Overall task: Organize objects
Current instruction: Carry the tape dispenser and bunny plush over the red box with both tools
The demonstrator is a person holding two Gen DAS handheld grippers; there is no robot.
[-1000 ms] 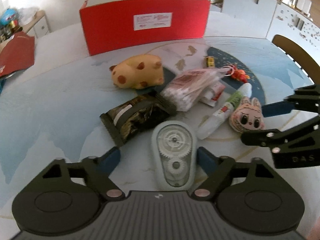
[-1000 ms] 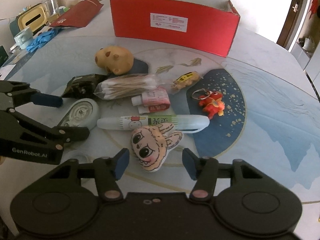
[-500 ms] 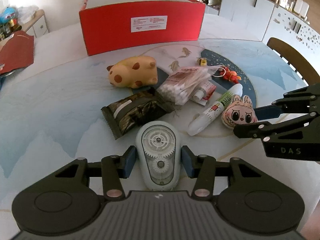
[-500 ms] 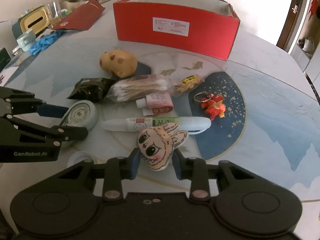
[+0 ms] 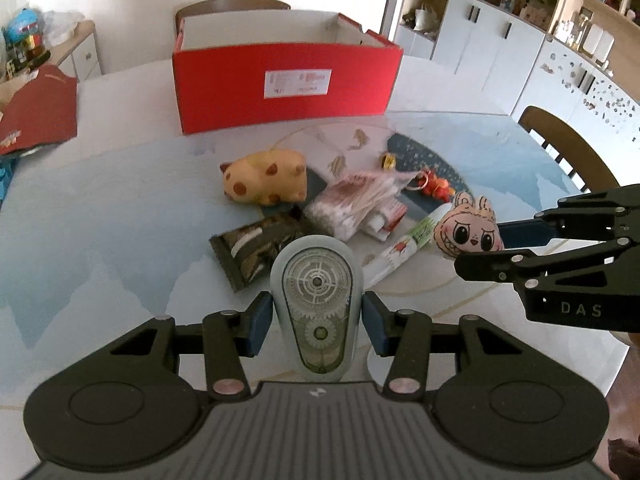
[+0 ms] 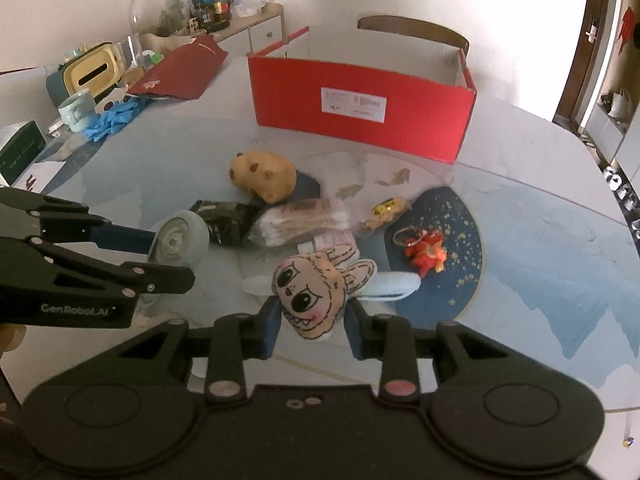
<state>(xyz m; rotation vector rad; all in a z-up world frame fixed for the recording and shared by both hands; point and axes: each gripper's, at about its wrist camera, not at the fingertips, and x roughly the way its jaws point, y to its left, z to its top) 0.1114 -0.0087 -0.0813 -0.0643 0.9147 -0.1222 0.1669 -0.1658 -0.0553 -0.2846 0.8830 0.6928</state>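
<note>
The round table [image 5: 100, 220] with its blue painted top fills both views. At upper centre of each frame the open red box [image 5: 286, 84] stands on it. Below the box lies a loose cluster: a spotted yellow plush [image 5: 264, 178], a bag of cotton swabs [image 5: 356, 204], a dark packet [image 5: 256, 250], a white tube [image 5: 400, 248] and a red keychain [image 6: 426, 252]. At lower centre of the left view, the left gripper [image 5: 317, 322] is clamped on the pale correction tape dispenser [image 5: 316, 300]. At lower centre of the right view, the right gripper [image 6: 313, 322] squeezes the rabbit-faced plush [image 6: 316, 290].
</note>
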